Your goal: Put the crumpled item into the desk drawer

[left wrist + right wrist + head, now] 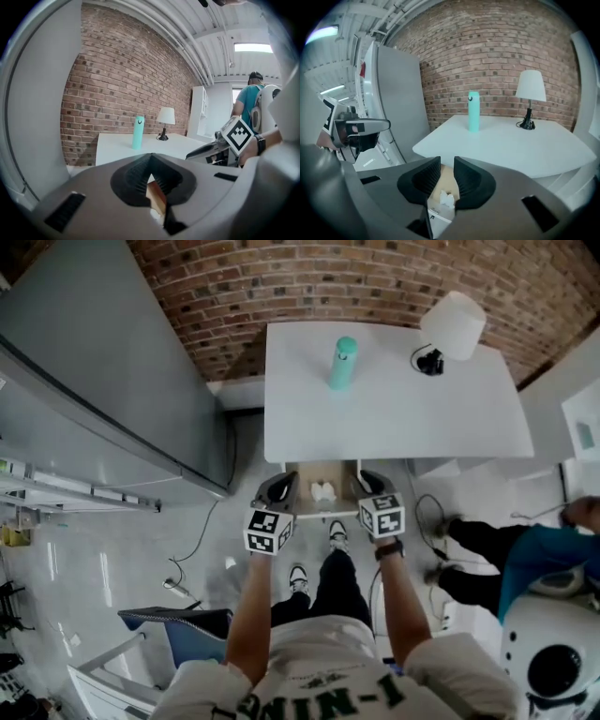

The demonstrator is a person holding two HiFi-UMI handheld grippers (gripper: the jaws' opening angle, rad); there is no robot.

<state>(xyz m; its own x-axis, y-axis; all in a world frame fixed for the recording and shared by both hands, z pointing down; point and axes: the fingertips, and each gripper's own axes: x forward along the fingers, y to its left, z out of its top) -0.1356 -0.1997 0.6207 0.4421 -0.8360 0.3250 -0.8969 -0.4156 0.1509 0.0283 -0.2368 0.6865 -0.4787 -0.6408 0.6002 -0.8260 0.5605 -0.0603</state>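
The white desk [394,418] has its drawer [323,515] pulled out at the front edge. A crumpled white item [323,490] lies on the drawer's brown floor. My left gripper [279,488] hovers over the drawer's left side and my right gripper [372,484] over its right side. In the left gripper view the left gripper [150,161] has its pads meeting at the tips, with nothing between them. In the right gripper view the right gripper [447,164] shows a clear gap between its pads, and the crumpled item [446,199] shows through it, far below in the drawer [448,180].
A teal bottle [343,362] and a white lamp [452,326] stand at the back of the desk. A tall grey cabinet [112,362] rises at the left. Another person [525,559] sits at the right. A cable [192,554] lies on the floor.
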